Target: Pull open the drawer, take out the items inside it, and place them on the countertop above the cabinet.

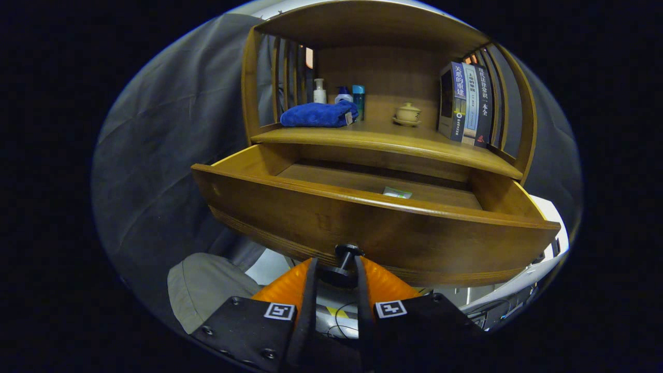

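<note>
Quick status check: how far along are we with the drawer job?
Done: the drawer is pulled well out from under the countertop. In hand: the gripper has its fingers closed on the knob. Left: a small packet lies inside the drawer and has to go up on the countertop, beside the blue towel and teacup. The front of the drawer floor is hidden, so more items may be there.

Countertop bears towel, bottles, lidded cup, books
</note>
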The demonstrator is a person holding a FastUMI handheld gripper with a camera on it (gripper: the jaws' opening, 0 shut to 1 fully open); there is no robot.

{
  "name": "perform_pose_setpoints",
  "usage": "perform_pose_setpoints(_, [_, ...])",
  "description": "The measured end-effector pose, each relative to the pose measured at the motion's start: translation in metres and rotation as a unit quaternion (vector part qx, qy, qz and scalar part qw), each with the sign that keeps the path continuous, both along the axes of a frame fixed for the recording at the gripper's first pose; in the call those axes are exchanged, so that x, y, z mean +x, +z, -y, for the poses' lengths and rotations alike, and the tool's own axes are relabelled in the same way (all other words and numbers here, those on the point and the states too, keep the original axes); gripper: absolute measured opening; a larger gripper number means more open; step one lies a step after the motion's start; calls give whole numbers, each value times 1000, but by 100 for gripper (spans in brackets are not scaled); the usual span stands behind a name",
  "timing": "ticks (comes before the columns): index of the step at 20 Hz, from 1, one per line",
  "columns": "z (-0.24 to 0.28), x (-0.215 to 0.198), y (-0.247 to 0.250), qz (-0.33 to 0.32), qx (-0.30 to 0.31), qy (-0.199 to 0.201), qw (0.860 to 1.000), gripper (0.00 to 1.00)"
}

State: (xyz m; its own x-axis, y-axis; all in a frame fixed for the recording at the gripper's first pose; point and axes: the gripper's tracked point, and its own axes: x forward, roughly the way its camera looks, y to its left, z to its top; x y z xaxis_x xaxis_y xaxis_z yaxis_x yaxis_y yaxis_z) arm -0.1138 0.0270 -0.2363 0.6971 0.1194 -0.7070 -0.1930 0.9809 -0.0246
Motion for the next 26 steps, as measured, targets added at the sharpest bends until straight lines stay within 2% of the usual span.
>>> perform_pose_setpoints(3, [-4,-7,12,14,-2,8,1000,43])
perform_pose_setpoints(5, [-7,-8,42,58,-8,16,998,27])
perform_pose_setpoints(6, [-12,-8,38,52,-31,35,998,18])
perform_pose_setpoints(9, [-28,-12,45,62,-11,44,997,14])
perform_pose_setpoints(12, [-26,-9,53,57,11,28,998,54])
perform_pose_setpoints(13, [-24,-7,56,59,16,23,998,55])
perform_pose_setpoints(16, [-20,1,74,88,16,18,996,77])
perform_pose_setpoints(19, [-20,18,127,156,8,36,987,99])
perform_pose_setpoints(21, [-17,48,185,228,-8,47,973,97])
perform_pose_setpoints(23, [-17,80,242,276,0,41,960,97])
perform_pose_setpoints(25, [-18,117,281,300,12,35,953,97])
perform_pose_setpoints(26, [-16,133,289,294,4,34,955,97])
